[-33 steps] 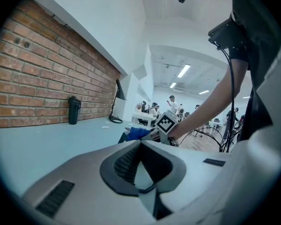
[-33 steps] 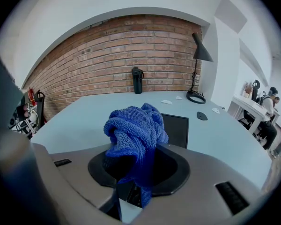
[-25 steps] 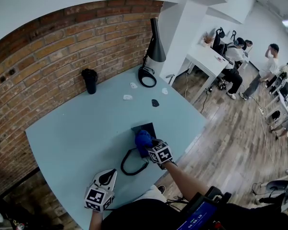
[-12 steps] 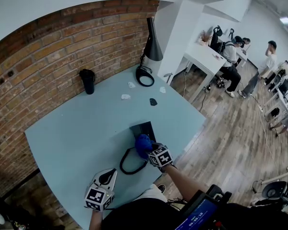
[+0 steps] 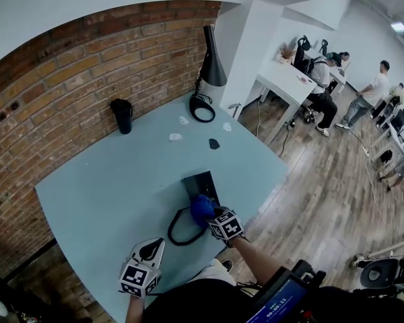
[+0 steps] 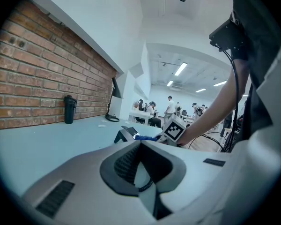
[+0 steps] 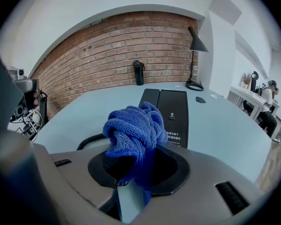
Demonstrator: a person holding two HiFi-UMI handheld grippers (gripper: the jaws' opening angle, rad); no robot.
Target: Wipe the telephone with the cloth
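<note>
The right gripper is clamping a bunched blue cloth, its jaws closing narrowly on the fabric. In the right gripper view the cloth is rising out of the right gripper in a crumpled knot. The telephone, a flat dark unit, is lying on the pale blue table near the edge closest to the person. The cloth is sitting at the telephone's near end. It seems to be pressing on the surface there, though the contact itself is hidden under the fabric. From the right gripper's camera the telephone is stretching away just beyond the cloth, towards the brick wall.

A black cord is looping on the table just left of the cloth, and part of it is showing beside the right gripper.

The left gripper is hanging over the near table edge, well apart from the telephone. Its own view is showing the left gripper with the jaws drawn together and nothing between them. Past it, the telephone and the cloth are sitting farther along the table.

At the far side, a black bottle is standing by the wall, and a black lamp is standing at the corner.
</note>
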